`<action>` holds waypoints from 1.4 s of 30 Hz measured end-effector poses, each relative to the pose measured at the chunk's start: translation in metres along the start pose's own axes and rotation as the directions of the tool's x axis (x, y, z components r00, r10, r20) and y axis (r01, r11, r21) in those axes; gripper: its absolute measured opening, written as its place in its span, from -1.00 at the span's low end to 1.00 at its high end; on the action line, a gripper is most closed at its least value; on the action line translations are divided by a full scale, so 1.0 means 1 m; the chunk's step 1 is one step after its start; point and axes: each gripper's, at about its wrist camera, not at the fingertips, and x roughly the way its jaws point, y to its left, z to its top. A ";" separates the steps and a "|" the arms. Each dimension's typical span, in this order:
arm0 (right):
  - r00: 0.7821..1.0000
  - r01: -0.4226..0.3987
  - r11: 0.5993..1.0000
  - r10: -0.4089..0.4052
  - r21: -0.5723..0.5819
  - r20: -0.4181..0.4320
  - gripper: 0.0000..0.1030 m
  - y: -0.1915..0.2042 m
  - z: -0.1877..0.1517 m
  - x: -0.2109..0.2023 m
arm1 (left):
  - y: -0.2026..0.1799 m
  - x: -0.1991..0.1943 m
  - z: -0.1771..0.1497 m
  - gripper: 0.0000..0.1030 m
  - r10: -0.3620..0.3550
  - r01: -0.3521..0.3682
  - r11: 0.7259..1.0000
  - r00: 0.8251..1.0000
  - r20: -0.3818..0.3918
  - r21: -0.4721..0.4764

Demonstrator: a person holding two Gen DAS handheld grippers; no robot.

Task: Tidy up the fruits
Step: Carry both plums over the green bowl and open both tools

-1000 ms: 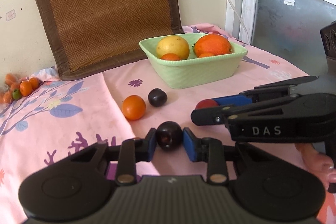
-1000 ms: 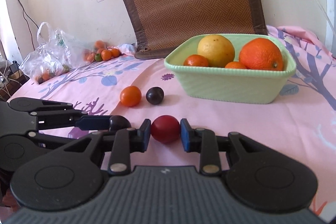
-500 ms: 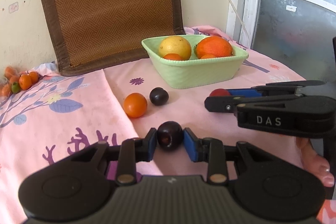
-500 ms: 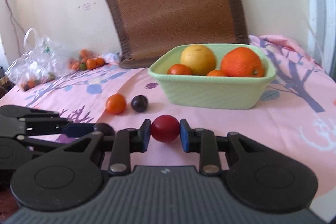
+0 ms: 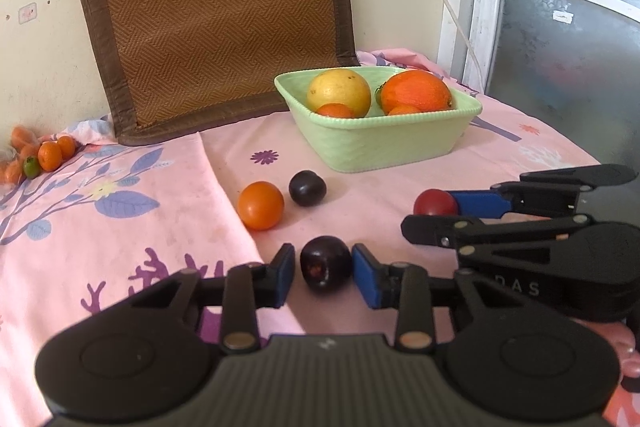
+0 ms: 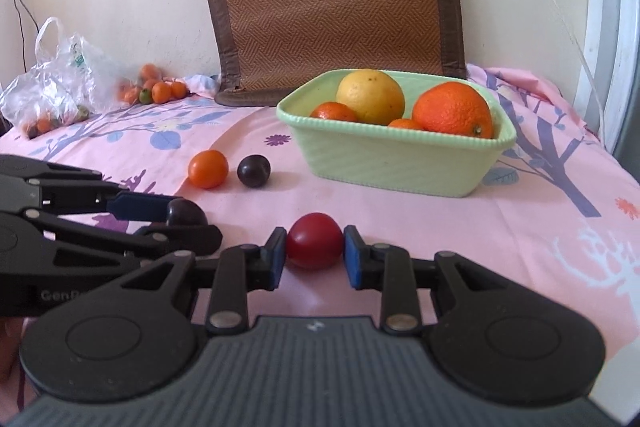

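Observation:
My left gripper (image 5: 325,269) is shut on a dark plum (image 5: 326,263), held just above the pink cloth; it also shows in the right wrist view (image 6: 186,213). My right gripper (image 6: 315,253) is shut on a red plum (image 6: 315,241), seen from the side in the left wrist view (image 5: 435,202). A light green bowl (image 5: 384,143) (image 6: 400,163) ahead holds a yellow fruit, a big orange and small oranges. A small orange fruit (image 5: 260,205) (image 6: 208,169) and a second dark plum (image 5: 307,187) (image 6: 253,170) lie on the cloth between the grippers and the bowl.
A brown woven mat (image 5: 224,19) leans on the wall behind the bowl. Several small oranges (image 5: 50,155) and a plastic bag (image 6: 52,83) lie at the far left. The cloth's right edge (image 5: 560,147) drops off beside a door.
Both grippers have risen and drawn back a little with their plums still held. The fruit on the cloth and the bowl have not moved.

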 end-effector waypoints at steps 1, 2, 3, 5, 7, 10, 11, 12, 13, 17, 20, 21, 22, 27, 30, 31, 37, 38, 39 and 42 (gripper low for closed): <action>1.000 0.003 1.000 -0.003 -0.007 0.002 -0.37 0.001 0.000 0.000 | 0.000 0.000 0.000 -0.46 -0.003 0.003 1.000 1.000 0.001 -0.003; 1.000 0.002 1.000 -0.002 -0.011 0.004 -0.38 0.002 0.000 0.000 | 0.001 -0.001 0.000 -0.46 -0.006 0.006 1.000 1.000 0.002 -0.007; 1.000 0.000 1.000 0.000 -0.011 0.010 -0.38 0.002 0.000 -0.001 | 0.002 -0.001 -0.001 -0.46 -0.009 0.009 1.000 1.000 0.004 -0.011; 1.000 -0.003 1.000 0.003 -0.007 0.027 -0.38 0.001 0.000 -0.004 | 0.003 -0.001 -0.001 -0.46 -0.011 0.012 1.000 1.000 0.006 -0.017; 0.999 -0.008 1.000 0.008 0.005 0.040 -0.38 -0.001 0.000 -0.006 | 0.003 -0.002 -0.001 -0.46 -0.012 0.013 1.000 1.000 0.008 -0.022; 0.999 -0.015 1.000 0.014 0.018 0.042 -0.38 -0.002 0.000 -0.006 | 0.004 -0.004 -0.002 -0.46 -0.012 0.013 0.999 1.000 0.018 -0.031; 0.999 -0.016 1.000 0.015 0.017 0.044 -0.38 -0.001 0.000 -0.006 | 0.005 -0.005 -0.002 -0.46 -0.015 0.015 0.999 1.000 0.025 -0.033; 0.999 -0.019 1.000 0.018 0.016 0.045 -0.38 -0.001 0.000 -0.007 | 0.005 -0.007 -0.002 -0.46 -0.017 0.019 0.999 0.999 0.031 -0.034; 0.999 -0.022 1.000 0.021 0.016 0.045 -0.38 -0.001 0.000 -0.007 | 0.005 -0.007 -0.003 -0.46 -0.018 0.019 0.999 0.999 0.035 -0.034; 0.999 -0.026 0.999 0.025 0.022 0.046 -0.38 -0.001 0.000 -0.007 | 0.004 -0.008 -0.002 -0.46 -0.014 0.015 0.999 0.999 0.033 -0.033; 0.999 -0.028 0.999 0.027 0.022 0.045 -0.38 -0.002 -0.001 -0.007 | 0.005 -0.008 -0.003 -0.46 -0.018 0.019 0.999 0.999 0.034 -0.038; 0.999 -0.028 0.999 0.027 0.022 0.045 -0.38 -0.002 0.000 -0.007 | 0.005 -0.008 -0.003 -0.46 -0.019 0.021 0.999 0.999 0.034 -0.040; 0.999 -0.028 0.999 0.026 0.022 0.046 -0.38 -0.002 0.000 -0.007 | 0.006 -0.008 -0.003 -0.46 -0.022 0.023 0.999 0.999 0.036 -0.041; 0.997 -0.028 0.999 0.026 0.035 0.079 -0.38 -0.004 0.003 -0.010 | 0.010 -0.008 0.004 -0.46 -0.066 0.069 0.996 0.997 0.045 -0.059; 0.989 -0.009 0.999 0.004 0.033 0.150 -0.38 -0.008 0.016 -0.018 | 0.014 -0.008 0.024 -0.46 -0.098 0.104 0.991 0.992 0.074 -0.084; 0.984 0.003 1.000 -0.009 0.030 0.180 -0.38 -0.010 0.023 -0.020 | 0.015 -0.007 0.035 -0.46 -0.107 0.115 0.989 0.990 0.088 -0.094; 0.962 0.116 0.993 -0.110 -0.010 0.248 -0.38 -0.026 0.048 -0.001 | 0.016 0.018 0.090 -0.46 -0.139 0.153 0.980 0.984 0.113 -0.131; 0.964 0.123 0.992 -0.116 -0.012 0.241 -0.38 -0.029 0.050 0.006 | 0.016 0.026 0.096 -0.46 -0.137 0.150 0.980 0.985 0.108 -0.130; 0.965 0.123 0.992 -0.117 -0.012 0.236 -0.38 -0.031 0.050 0.012 | 0.016 0.033 0.099 -0.46 -0.139 0.152 0.979 0.985 0.099 -0.135; 0.968 0.110 0.994 -0.106 -0.007 0.226 -0.36 -0.035 0.049 0.025 | 0.020 0.055 0.106 -0.46 -0.155 0.164 0.972 0.986 0.066 -0.166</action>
